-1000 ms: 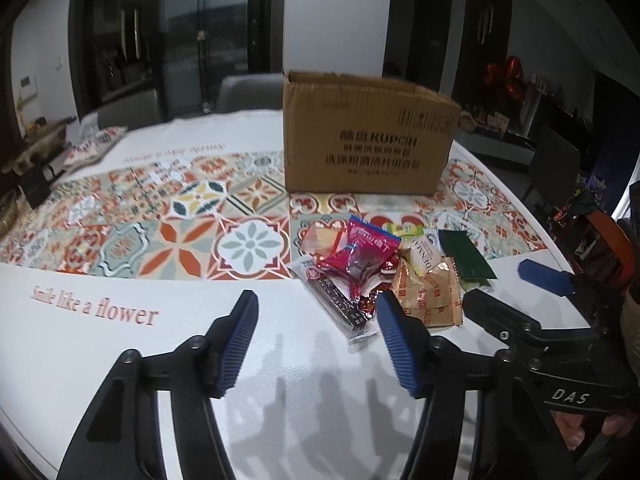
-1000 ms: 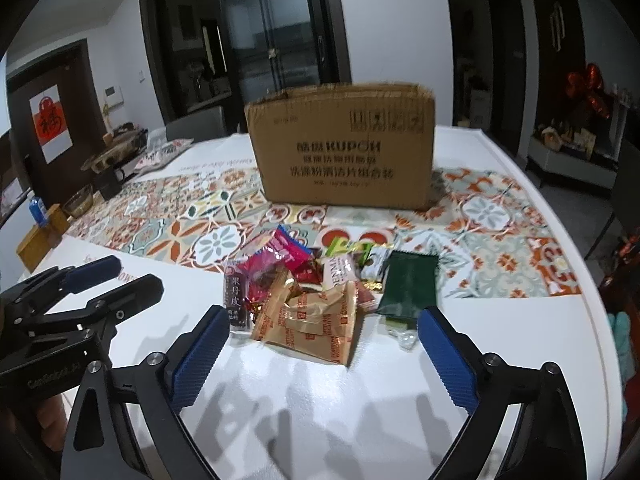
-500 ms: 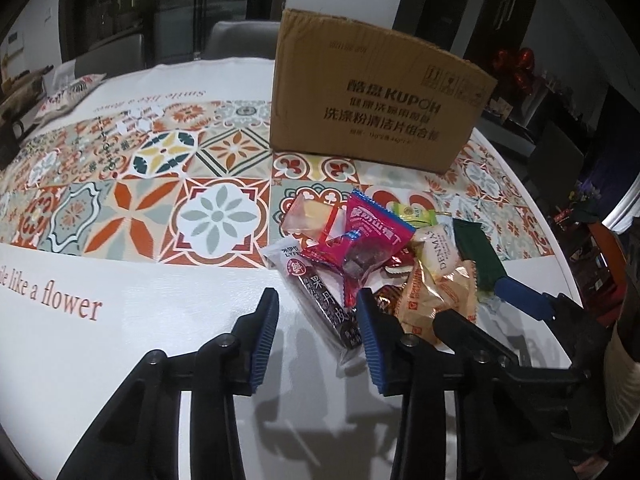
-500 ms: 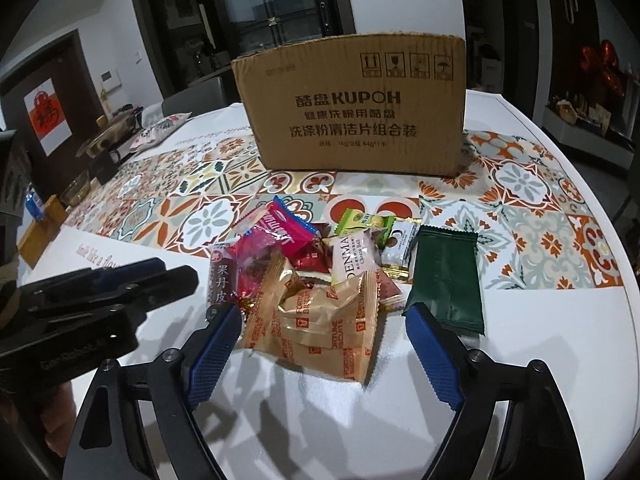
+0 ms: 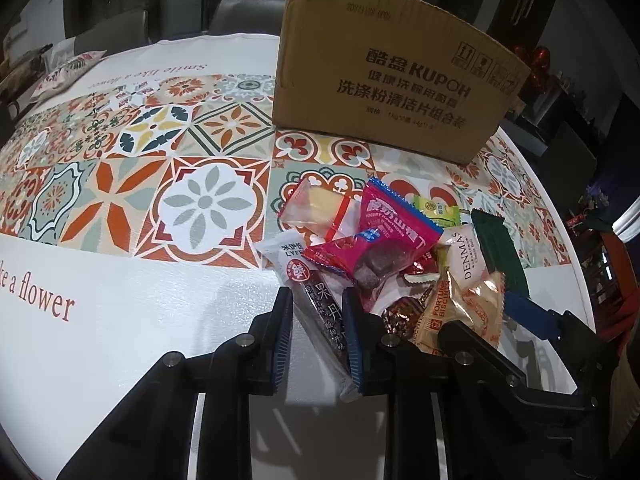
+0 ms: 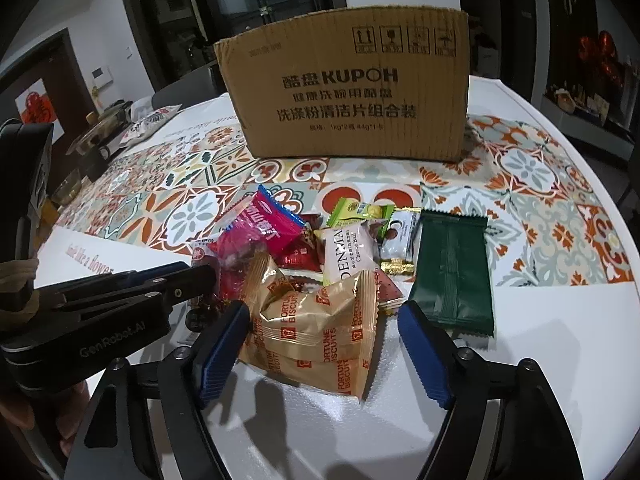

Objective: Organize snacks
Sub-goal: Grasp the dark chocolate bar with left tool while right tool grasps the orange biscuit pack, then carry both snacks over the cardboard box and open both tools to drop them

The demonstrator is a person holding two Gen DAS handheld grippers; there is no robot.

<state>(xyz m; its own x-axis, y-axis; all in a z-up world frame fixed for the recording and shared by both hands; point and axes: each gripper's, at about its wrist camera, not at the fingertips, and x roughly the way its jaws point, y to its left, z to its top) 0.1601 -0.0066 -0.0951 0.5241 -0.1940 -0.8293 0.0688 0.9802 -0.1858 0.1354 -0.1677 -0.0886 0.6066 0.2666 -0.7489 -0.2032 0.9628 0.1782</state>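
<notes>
A heap of wrapped snacks lies on the table before a brown cardboard box (image 5: 396,76) (image 6: 352,88). My left gripper (image 5: 318,338) has its blue pads on either side of a long dark fruit-leather bar (image 5: 324,312) at the heap's left edge, nearly shut on it. A pink packet (image 5: 384,240) and a clear yellow cake packet (image 5: 320,210) lie just beyond. My right gripper (image 6: 324,348) is open around gold fortune biscuit packets (image 6: 320,328). A dark green packet (image 6: 452,268) lies to the right.
The table wears a white cloth with a coloured tile pattern (image 5: 200,200). A grey chair (image 5: 244,20) stands behind it. Cushion and dishes (image 6: 120,128) sit at the far left. A dark sideboard with red ornaments (image 6: 600,60) is at the right.
Both grippers moved forward and down to the heap. My left jaws narrowed from wide open to close around the dark bar. My right jaws narrowed around the fortune biscuits.
</notes>
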